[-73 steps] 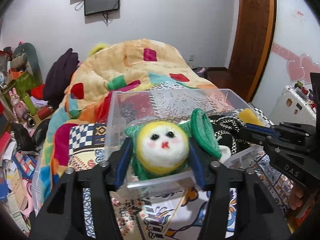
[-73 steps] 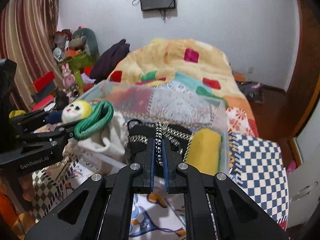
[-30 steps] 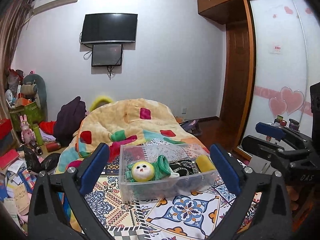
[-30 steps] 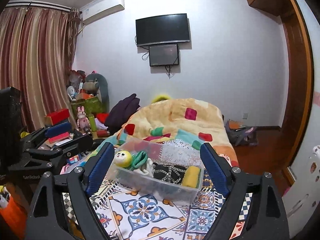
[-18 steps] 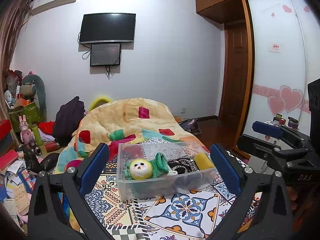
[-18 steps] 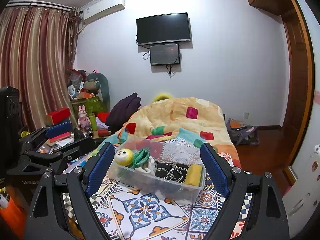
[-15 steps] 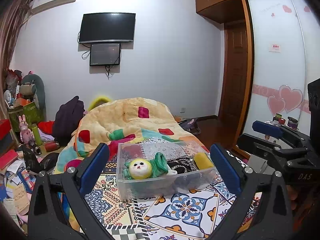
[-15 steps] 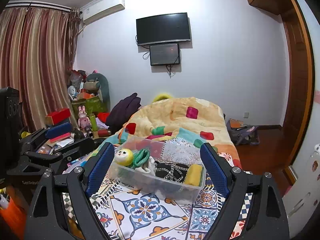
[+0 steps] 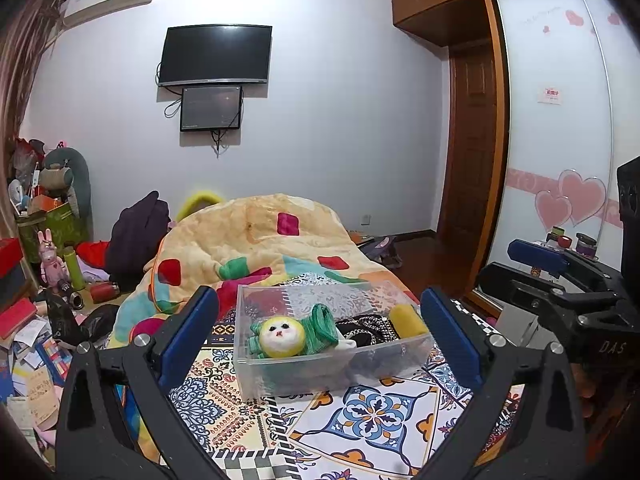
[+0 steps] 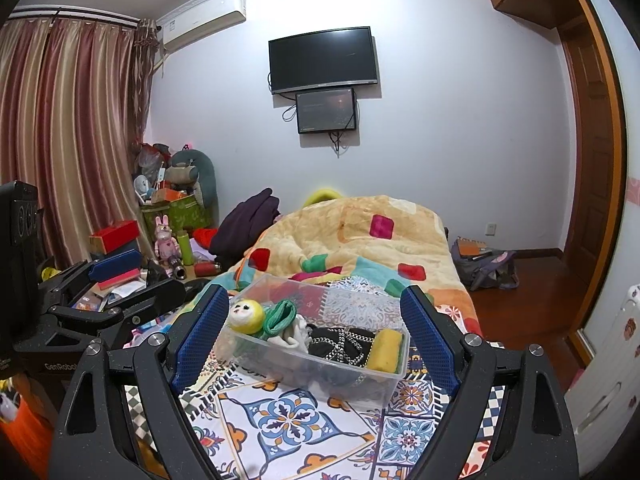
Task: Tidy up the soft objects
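Observation:
A clear plastic bin (image 9: 280, 380) (image 10: 344, 384) stands on the patterned bedspread (image 9: 372, 412). In it lie a yellow-and-white plush face toy (image 9: 279, 337) (image 10: 245, 315) with green knit cloth (image 9: 322, 325), a black patterned item (image 9: 366, 327) (image 10: 340, 342) and a yellow roll (image 9: 404, 319) (image 10: 385, 350). My left gripper (image 9: 320, 336) is open and empty, pulled back from the bin. My right gripper (image 10: 314, 336) is open and empty too, also back from the bin. Each gripper shows at the edge of the other's view.
A crumpled orange quilt (image 9: 256, 240) with coloured patches lies behind the bin. Cluttered boxes, toys and papers (image 9: 44, 280) fill the floor at the left. A wardrobe (image 9: 560, 160) and a door (image 9: 468, 184) stand at the right. A TV (image 10: 323, 60) hangs on the wall.
Earlier the left gripper held the plush toy and the right was shut on the black item at the bin. Both let go, opened and drew far back; since half a second, almost still.

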The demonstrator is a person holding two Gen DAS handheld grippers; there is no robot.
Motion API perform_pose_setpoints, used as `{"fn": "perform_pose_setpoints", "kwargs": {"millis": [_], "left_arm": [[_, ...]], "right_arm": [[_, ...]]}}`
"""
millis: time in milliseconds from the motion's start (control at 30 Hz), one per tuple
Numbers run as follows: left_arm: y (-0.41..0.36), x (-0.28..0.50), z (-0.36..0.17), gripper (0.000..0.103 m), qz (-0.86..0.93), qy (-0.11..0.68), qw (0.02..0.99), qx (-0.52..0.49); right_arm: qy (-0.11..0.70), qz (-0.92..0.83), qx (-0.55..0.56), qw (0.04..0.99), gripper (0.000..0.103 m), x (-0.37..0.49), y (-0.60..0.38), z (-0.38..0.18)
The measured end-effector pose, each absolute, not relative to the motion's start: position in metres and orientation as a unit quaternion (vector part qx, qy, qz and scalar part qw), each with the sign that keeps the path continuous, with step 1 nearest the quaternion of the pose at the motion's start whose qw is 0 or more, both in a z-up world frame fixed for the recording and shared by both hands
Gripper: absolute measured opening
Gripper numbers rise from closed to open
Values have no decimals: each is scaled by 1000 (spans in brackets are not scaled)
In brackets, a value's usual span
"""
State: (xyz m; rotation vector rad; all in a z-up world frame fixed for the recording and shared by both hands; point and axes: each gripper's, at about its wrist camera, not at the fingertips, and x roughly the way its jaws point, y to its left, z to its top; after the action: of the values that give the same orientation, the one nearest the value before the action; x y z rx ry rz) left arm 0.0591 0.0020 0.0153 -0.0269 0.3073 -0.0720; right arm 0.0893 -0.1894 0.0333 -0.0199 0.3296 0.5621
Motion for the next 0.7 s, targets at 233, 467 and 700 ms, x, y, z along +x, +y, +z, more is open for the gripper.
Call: {"fn": "perform_pose_setpoints", "kwargs": {"millis": [233,467,700], "left_arm": [[1,59,14,102,-36,153,987,-13],[1,59,13,102,-37,153,987,-14],[2,58,15,102,-39,154,987,-17]], "right_arm": [[162,277,-9,947,86,89,-190,34],[161,277,-10,947,86,88,-189,35],[161,278,-9,947,86,87,-189,35]]}}
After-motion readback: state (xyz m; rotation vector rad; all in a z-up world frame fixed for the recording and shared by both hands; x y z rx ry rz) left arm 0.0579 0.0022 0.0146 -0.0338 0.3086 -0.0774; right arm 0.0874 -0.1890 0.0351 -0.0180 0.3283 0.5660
